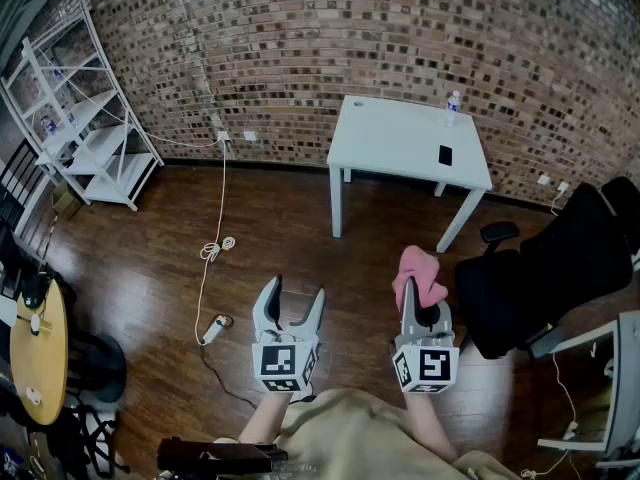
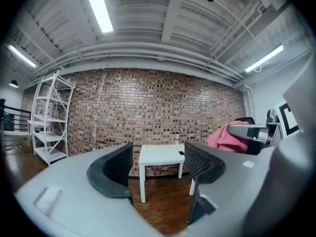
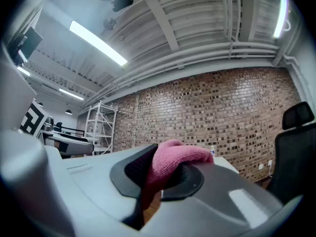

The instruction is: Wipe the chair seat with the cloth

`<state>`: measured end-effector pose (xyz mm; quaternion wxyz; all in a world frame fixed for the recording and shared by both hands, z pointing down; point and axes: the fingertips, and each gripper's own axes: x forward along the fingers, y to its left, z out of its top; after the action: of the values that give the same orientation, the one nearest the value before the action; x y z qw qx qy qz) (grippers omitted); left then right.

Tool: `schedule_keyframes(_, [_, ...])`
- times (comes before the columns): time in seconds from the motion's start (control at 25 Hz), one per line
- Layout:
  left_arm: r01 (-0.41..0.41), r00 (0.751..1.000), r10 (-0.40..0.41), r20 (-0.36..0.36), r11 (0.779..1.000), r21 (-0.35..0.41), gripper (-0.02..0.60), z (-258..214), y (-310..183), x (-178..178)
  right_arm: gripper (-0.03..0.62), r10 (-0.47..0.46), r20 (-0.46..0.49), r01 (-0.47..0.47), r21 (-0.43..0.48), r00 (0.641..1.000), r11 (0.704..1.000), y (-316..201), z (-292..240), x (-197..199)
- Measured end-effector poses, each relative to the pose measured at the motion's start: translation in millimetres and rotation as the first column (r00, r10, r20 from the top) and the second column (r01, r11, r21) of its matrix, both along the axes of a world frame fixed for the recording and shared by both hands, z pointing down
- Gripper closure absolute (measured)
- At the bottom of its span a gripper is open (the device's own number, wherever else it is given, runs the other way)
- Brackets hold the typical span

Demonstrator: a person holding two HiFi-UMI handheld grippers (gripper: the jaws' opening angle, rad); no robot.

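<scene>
Right gripper: jaws clenched on a pink cloth, which bulges up and out between them, held in the air near the person.

Left gripper: jaws spread with nothing between them, level with the right one and to its left.

Cloth: clear of the chair, a black office chair standing on the floor to the right. Its seat lies just right of the cloth-bearing gripper and is not touched by it.

Floor: dark wooden boards, glossy.

Table: white, straight-legged, far centre, close to the wall. It carries a small bottle at its far right corner and a dark flat object near the right edge.

Wall: brick, running across the far side.

Shelf unit: white, open, far left.

Cable: white, trailing from the wall over the floor, looped midway, ending near left.

Round table: wooden top, at the near left edge.

Ceiling: white beams and pipes, with strip lights.
</scene>
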<state>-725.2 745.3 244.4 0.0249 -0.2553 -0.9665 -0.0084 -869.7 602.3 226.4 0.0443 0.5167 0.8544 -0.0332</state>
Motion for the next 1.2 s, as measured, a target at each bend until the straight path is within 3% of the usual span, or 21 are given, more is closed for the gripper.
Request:
schedule_keyframes(0.28, [-0.128, 0.992, 0.128, 0.017, 0.992, -0.001, 0.278, -4.9, -45.1, -47.8, 0.585, 0.117, 0.027, -0.117, 0.009, 0.993, 0.993, -60.9, -2.8, -26.7])
schedule_keyframes(0.4, [-0.241, 0.97, 0.241, 0.03, 0.971, 0.0, 0.284, -6.6, -78.5, -83.5, 0.585, 0.223, 0.034, -0.223, 0.009, 0.974, 0.975, -109.3, -2.0, -40.4])
schedule_keyframes(0.48, [-0.37, 0.929, 0.369, 0.034, 0.929, 0.008, 0.287, -5.3, -111.0, -115.5, 0.583, 0.324, 0.023, -0.324, 0.005, 0.946, 0.946, -151.1, -0.2, -47.8])
schedule_keyframes(0.68, [-0.617, 0.787, 0.616, 0.027, 0.786, 0.038, 0.288, -0.1, -208.0, -179.0, 0.582, 0.476, -0.033, -0.476, 0.02, 0.879, 0.879, -240.1, 6.7, -62.8])
schedule_keyframes(0.76, [-0.702, 0.712, 0.701, 0.028, 0.712, 0.025, 0.288, -3.6, -243.5, -199.4, 0.582, 0.557, -0.031, -0.557, 0.018, 0.83, 0.831, -274.1, 6.8, -64.7])
schedule_keyframes(0.84, [-0.796, 0.606, 0.795, 0.029, 0.606, 0.012, 0.29, -5.5, -278.5, -219.8, 0.582, 0.664, -0.026, -0.664, 0.019, 0.747, 0.747, -308.5, 6.7, -60.8])
schedule_keyframes(1.04, [-0.948, 0.318, 0.948, 0.036, 0.317, 0.011, 0.295, -1.9, -352.7, -244.7, 0.58, 0.87, -0.029, -0.869, 0.043, 0.492, 0.493, -372.0, 9.3, -22.3])
schedule_keyframes(1.2, [-0.997, 0.076, 0.996, 0.046, 0.076, -0.01, 0.306, -3.6, -384.9, -216.7, 0.58, 0.938, -0.221, -0.962, -0.018, 0.268, 0.271, -393.9, 33.2, 39.1])
